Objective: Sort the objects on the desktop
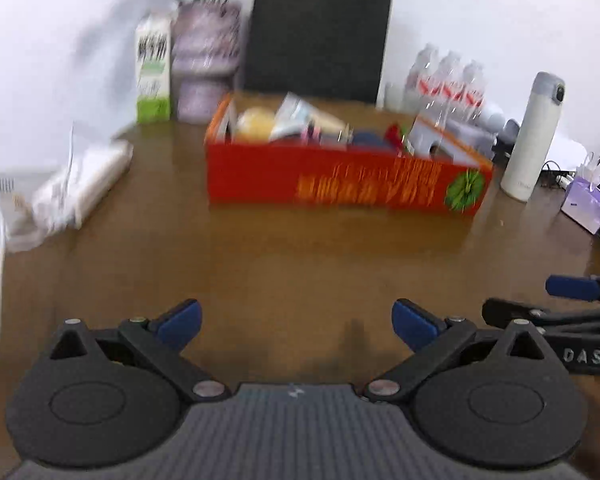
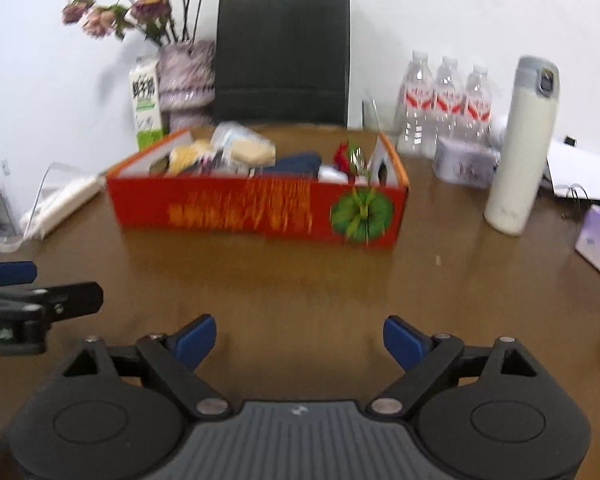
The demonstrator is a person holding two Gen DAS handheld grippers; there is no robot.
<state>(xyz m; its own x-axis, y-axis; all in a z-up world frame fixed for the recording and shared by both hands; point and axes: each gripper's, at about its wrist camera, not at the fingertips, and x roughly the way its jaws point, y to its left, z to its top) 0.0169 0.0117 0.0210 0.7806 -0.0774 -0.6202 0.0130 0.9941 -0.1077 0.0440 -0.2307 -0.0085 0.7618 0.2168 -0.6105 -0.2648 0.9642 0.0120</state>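
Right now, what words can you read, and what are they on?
"DAS": white letters on the right gripper, seen from the left wrist.
Red box: orange writing, too blurred to read.
Milk carton: dark characters, too blurred.
Water bottles: red labels, too small.

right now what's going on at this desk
A person is tidying a brown desk with two handheld grippers. Both the left gripper and the right gripper are open and empty, side by side over a bare stretch of the desk. Behind them stands a red box already filled with small items. A white flask, water bottles, a milk carton and a black bag stand outside the box.
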